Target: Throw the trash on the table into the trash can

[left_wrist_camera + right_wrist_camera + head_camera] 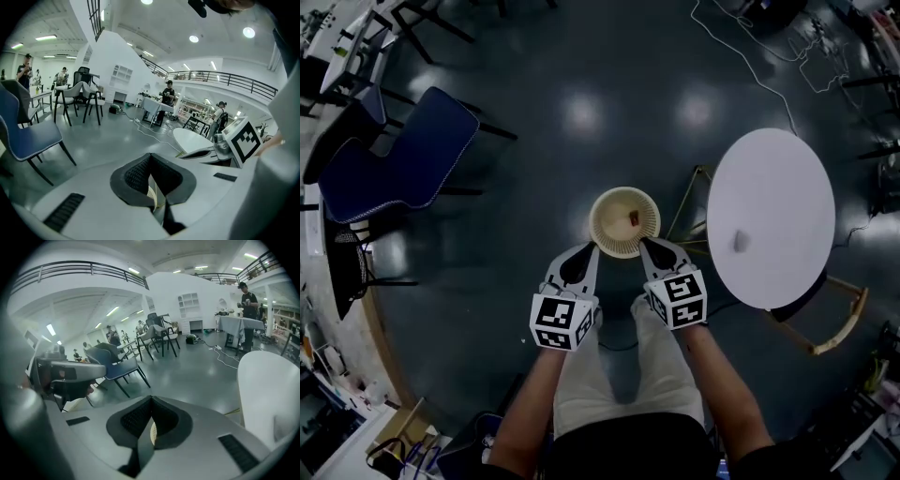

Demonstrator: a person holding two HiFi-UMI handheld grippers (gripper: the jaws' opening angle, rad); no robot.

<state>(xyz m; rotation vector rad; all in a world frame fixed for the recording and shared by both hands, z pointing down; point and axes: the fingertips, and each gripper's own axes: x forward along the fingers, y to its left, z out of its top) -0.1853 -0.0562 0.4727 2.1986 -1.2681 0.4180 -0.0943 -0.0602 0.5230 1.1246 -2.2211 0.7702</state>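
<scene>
A round cream trash can (623,223) hangs over the dark floor between my two grippers, with a small reddish piece (634,217) inside it. My left gripper (592,249) is shut on its left rim and my right gripper (647,246) on its right rim. In the left gripper view a sliver of perforated cream rim (152,194) is pinched where the dark pads (136,176) meet. The right gripper view shows the same rim (153,433) between closed pads (133,420). To the right stands the white round table (778,187) with a small pale scrap (739,242) on it.
A blue chair (403,159) stands at the left, with more chairs and desks behind it. A white cable (750,66) runs across the floor beyond the table. Wooden table legs (839,323) stick out at the right. The person's legs (623,375) are just below the can.
</scene>
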